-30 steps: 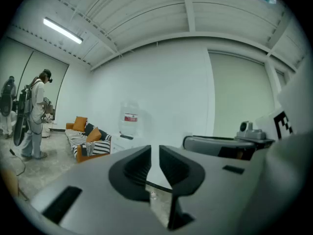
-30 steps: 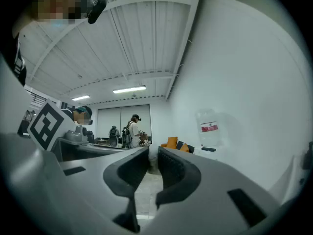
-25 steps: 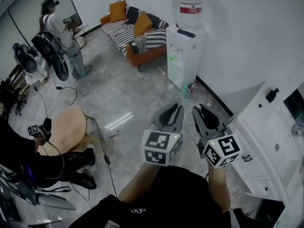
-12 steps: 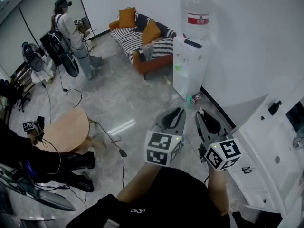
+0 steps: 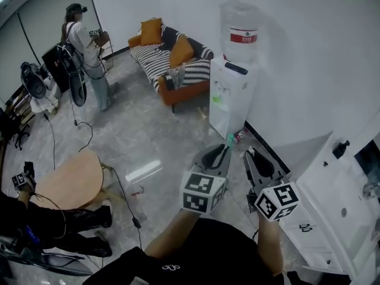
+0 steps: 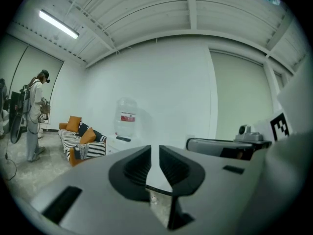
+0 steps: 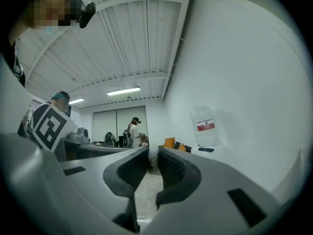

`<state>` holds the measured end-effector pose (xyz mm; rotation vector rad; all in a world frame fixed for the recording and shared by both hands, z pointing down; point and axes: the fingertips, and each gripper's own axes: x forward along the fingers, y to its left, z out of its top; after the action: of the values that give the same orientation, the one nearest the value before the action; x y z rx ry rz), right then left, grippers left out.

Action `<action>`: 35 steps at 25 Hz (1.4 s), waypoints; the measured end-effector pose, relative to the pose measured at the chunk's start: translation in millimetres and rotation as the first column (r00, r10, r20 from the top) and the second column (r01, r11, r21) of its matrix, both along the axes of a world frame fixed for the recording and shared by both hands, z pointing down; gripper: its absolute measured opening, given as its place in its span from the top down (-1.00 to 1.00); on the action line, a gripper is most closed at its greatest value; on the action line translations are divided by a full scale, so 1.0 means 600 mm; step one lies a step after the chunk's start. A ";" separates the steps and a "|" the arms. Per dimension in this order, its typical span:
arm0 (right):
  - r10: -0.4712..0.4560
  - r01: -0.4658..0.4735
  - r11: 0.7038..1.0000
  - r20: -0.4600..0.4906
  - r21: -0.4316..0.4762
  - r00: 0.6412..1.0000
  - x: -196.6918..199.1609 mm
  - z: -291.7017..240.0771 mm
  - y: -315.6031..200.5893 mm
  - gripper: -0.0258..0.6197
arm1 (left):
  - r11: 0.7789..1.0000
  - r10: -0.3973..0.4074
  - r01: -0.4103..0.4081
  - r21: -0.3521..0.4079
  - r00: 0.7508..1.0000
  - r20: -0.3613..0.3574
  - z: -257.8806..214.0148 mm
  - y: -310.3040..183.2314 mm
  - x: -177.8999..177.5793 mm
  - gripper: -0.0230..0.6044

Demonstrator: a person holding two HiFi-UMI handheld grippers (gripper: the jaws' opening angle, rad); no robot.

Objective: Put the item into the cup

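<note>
Item and cup were nowhere in sight, so left gripper (image 5: 223, 151) and right gripper (image 5: 251, 154), empty with jaws a crack apart near the water cooler (image 5: 228, 94), likely had to find them first.

**Around the edges of the room**

A water dispenser (image 5: 233, 97) is standing against the white wall, carrying a big clear bottle (image 5: 240, 28) with a red label. A small bottle (image 5: 238, 137) is lying on the floor at its foot. Beside the dispenser, an orange sofa (image 5: 169, 61) is holding striped covers and orange cushions. A person (image 5: 86, 49) is standing at the far end, near dark equipment. Closer in, a round wooden table (image 5: 68, 180) is sitting with a cable (image 5: 135, 221) trailing over the marble floor (image 5: 154, 129) next to it. A white cabinet (image 5: 335, 198) is lining the right side.
</note>
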<state>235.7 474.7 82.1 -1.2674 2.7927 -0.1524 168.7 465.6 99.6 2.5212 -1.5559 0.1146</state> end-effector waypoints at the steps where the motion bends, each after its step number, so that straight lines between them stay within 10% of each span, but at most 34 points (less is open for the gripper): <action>1: 0.002 -0.002 1.000 0.001 -0.012 1.000 -0.005 0.005 -0.016 0.72 | 1.000 0.000 0.000 -0.009 1.000 -0.005 0.005 -0.015 -0.005 0.75; 20: -0.171 0.144 0.978 -0.181 -0.154 0.968 -0.229 0.050 -0.371 0.72 | 0.978 -0.145 0.106 -0.180 0.965 -0.218 0.081 -0.389 -0.225 0.75; 35: -0.088 0.073 0.987 -0.102 -0.143 0.991 -0.312 0.046 -0.620 0.72 | 0.986 -0.040 0.026 -0.163 0.996 -0.083 0.070 -0.643 -0.300 0.75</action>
<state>48.6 102.7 109.9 -1.2259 2.9748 -0.2965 -11.4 79.8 141.6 2.3433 -1.4907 0.1212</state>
